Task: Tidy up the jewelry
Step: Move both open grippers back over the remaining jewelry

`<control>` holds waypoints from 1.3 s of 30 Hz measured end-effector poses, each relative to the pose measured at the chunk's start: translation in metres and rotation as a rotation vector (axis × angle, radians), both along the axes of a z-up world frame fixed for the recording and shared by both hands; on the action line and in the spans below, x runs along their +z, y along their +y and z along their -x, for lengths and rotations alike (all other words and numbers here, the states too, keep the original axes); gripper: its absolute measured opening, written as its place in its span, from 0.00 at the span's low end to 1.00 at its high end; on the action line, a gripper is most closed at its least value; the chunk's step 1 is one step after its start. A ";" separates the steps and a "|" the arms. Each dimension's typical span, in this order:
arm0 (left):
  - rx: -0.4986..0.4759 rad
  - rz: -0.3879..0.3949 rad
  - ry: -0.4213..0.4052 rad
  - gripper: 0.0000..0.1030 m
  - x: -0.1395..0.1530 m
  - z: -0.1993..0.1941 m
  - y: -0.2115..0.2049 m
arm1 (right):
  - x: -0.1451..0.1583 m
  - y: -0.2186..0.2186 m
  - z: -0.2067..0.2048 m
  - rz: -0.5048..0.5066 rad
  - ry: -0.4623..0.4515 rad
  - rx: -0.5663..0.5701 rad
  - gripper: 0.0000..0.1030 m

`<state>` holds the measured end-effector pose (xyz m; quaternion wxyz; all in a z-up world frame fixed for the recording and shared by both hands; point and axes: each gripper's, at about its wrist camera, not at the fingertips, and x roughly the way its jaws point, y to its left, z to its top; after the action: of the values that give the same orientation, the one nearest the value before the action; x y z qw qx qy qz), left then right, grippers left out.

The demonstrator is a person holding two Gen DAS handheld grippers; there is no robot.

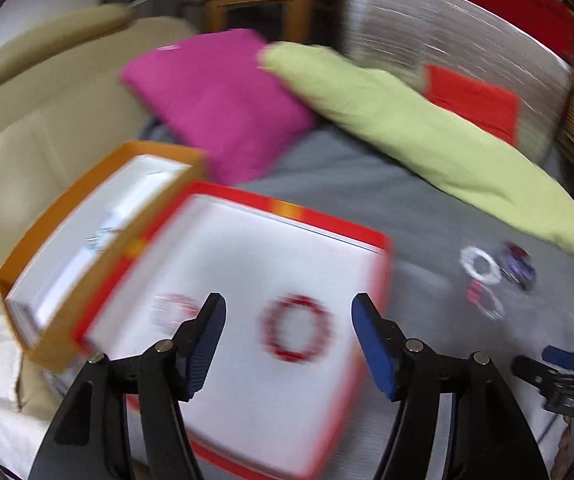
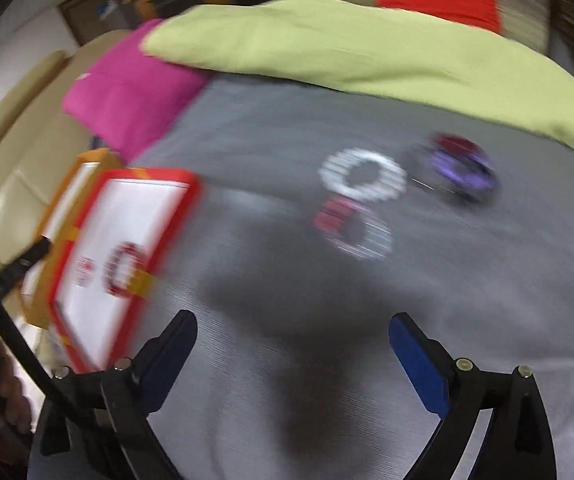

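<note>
1. Grey bedsheet (image 2: 279,140) covers the bed that carries everything; both views are smeared by motion blur.
2. Red-rimmed box (image 1: 329,220) with a white floor lies toward the left edge of the sheet; an orange-rimmed box (image 1: 99,168) touches its far left side and sits partly on the beige sofa (image 1: 15,128).
3. Red bead bracelet (image 1: 297,328) lies flat on the white floor of the red-rimmed box, near its front; a second, fainter red-and-white bracelet (image 1: 173,306) lies just beside it to the left, in the same box.
4. Left gripper (image 1: 289,308) hangs above the red-rimmed box with its jaws standing apart and nothing between the blue pads; the red bead bracelet shows in the gap, lying below on the box floor.
5. Right gripper (image 2: 293,326) hangs over bare sheet, jaws spread wide and empty.
6. White bracelet (image 2: 363,176) lies on the sheet toward its right edge, outside the boxes; a pink-and-white bracelet (image 2: 353,228) touches its near side, and a purple bracelet (image 2: 463,168) with a dark red one behind it lies just to the right.
7. Green pillow (image 2: 367,48) and magenta pillow (image 2: 127,96) lie along the far edge of the sheet.
</note>
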<state>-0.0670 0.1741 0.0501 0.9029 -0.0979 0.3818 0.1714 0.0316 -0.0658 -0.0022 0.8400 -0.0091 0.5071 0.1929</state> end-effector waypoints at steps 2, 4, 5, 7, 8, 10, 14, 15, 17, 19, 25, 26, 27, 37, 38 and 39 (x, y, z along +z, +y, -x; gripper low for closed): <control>-0.080 0.003 0.024 0.65 -0.010 -0.013 -0.039 | -0.008 -0.026 0.003 0.054 -0.002 -0.040 0.95; -0.147 -0.002 0.059 0.65 -0.022 -0.026 -0.073 | -0.015 -0.048 0.003 0.111 -0.008 -0.071 0.95; -0.174 -0.011 0.077 0.65 -0.029 -0.032 -0.089 | -0.017 -0.056 0.004 0.131 -0.014 -0.080 0.95; -0.221 -0.024 0.112 0.65 -0.044 -0.041 -0.115 | -0.023 -0.071 0.004 0.197 -0.038 -0.108 0.95; -0.235 -0.029 0.128 0.65 -0.050 -0.046 -0.124 | -0.025 -0.075 0.004 0.218 -0.045 -0.119 0.96; -0.247 -0.040 0.161 0.65 -0.064 -0.054 -0.136 | -0.033 -0.086 0.002 0.242 -0.045 -0.142 0.96; -0.222 -0.030 0.220 0.66 -0.087 -0.062 -0.132 | -0.044 -0.095 -0.001 0.212 -0.045 -0.170 1.00; -0.215 -0.020 0.215 0.74 -0.089 -0.061 -0.129 | -0.044 -0.096 0.000 0.206 -0.069 -0.176 1.00; -0.178 -0.019 0.208 0.86 -0.092 -0.060 -0.125 | -0.047 -0.095 0.002 0.200 -0.094 -0.193 1.00; -0.162 0.004 0.207 0.91 -0.095 -0.061 -0.120 | -0.047 -0.097 0.005 0.180 -0.095 -0.222 1.00; -0.171 0.024 0.213 0.95 -0.097 -0.064 -0.121 | -0.047 -0.100 0.027 0.141 -0.174 -0.226 1.00; -0.171 0.030 0.211 0.95 -0.097 -0.064 -0.120 | -0.047 -0.101 0.031 0.132 -0.194 -0.228 1.00; -0.172 0.032 0.209 0.95 -0.097 -0.064 -0.119 | -0.046 -0.101 0.034 0.123 -0.212 -0.241 1.00; -0.186 0.037 0.225 1.00 -0.096 -0.056 -0.113 | -0.040 -0.091 0.030 0.173 -0.076 -0.205 1.00; -0.187 0.033 0.228 1.00 -0.097 -0.056 -0.114 | -0.040 -0.092 0.030 0.165 -0.068 -0.209 1.00; -0.187 0.031 0.229 1.00 -0.097 -0.057 -0.115 | -0.040 -0.093 0.031 0.164 -0.068 -0.211 1.00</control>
<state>-0.0104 0.0593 -0.0473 0.8638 -0.0556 0.4925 0.0909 0.0007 -0.1585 -0.0424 0.8686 -0.0310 0.4907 0.0612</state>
